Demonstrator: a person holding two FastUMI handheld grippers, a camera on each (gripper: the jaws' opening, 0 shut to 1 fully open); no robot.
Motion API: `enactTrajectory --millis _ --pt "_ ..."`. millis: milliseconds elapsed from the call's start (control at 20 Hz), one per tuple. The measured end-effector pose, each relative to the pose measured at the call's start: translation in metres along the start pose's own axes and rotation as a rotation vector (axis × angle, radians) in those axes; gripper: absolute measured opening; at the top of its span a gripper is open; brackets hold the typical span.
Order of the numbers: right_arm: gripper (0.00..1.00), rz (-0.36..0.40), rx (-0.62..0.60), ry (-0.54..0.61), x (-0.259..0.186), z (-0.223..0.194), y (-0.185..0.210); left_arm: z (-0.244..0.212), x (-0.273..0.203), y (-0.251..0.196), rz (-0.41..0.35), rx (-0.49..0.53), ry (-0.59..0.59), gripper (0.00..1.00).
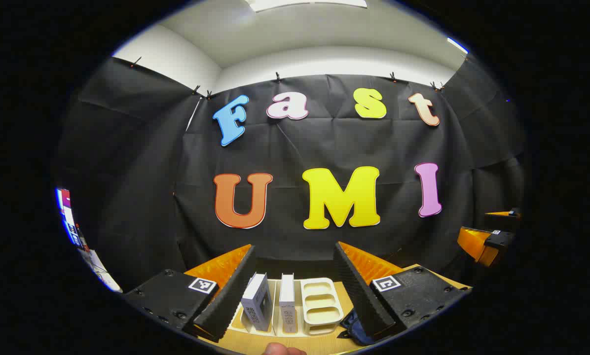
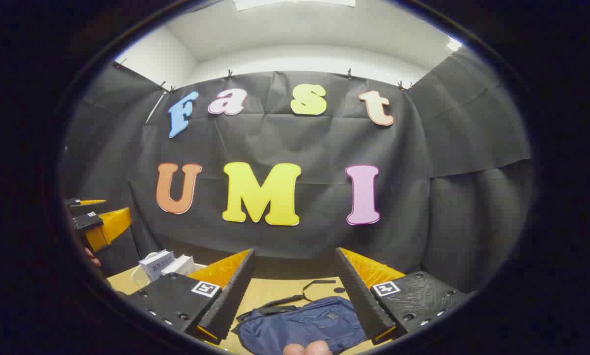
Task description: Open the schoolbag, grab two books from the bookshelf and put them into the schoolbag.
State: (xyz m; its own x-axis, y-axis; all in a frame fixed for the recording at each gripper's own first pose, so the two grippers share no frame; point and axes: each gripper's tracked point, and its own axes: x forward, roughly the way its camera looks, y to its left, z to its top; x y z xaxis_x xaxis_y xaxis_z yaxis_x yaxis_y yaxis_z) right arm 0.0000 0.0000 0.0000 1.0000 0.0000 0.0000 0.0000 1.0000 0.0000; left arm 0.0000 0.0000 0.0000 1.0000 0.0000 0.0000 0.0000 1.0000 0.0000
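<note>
Left gripper view looks along the left gripper (image 1: 295,256), whose fingers stand spread wide with nothing between them, raised above the desk (image 1: 255,342). Down between those fingers a pale rack (image 1: 319,308) sits on the desk, serving as the bookshelf. Two white books (image 1: 257,301) stand upright in the rack, side by side at its left end, and the slots to the right of them are bare. Just right of the rack a corner of the navy bag (image 1: 354,331) peeps out from behind the right finger. A fingertip (image 1: 282,350) of the person shows at the bottom edge, in front of the rack. Far to the right of the rack the other gripper hangs in the air. Right gripper view looks along the right gripper (image 2: 295,259), its fingers likewise spread wide and pinching nothing. The bag (image 2: 302,323) lies flat on the desk (image 2: 280,291) below and between those fingers, looking closed, with a dark strap (image 2: 307,291) trailing off its far side toward the wall. Well left of the bag the books (image 2: 164,264) and a bit of the rack (image 2: 137,276) show past the left finger, and above them hangs the left gripper (image 2: 97,217).
</note>
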Motion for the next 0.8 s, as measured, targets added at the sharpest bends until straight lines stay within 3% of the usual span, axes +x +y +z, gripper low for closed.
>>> enactTrajectory --millis 800 --pt "0.96 0.002 -0.001 0.012 -0.0058 -0.0038 0.0086 -0.0031 0.0053 0.0017 -0.014 -0.002 0.014 0.99"
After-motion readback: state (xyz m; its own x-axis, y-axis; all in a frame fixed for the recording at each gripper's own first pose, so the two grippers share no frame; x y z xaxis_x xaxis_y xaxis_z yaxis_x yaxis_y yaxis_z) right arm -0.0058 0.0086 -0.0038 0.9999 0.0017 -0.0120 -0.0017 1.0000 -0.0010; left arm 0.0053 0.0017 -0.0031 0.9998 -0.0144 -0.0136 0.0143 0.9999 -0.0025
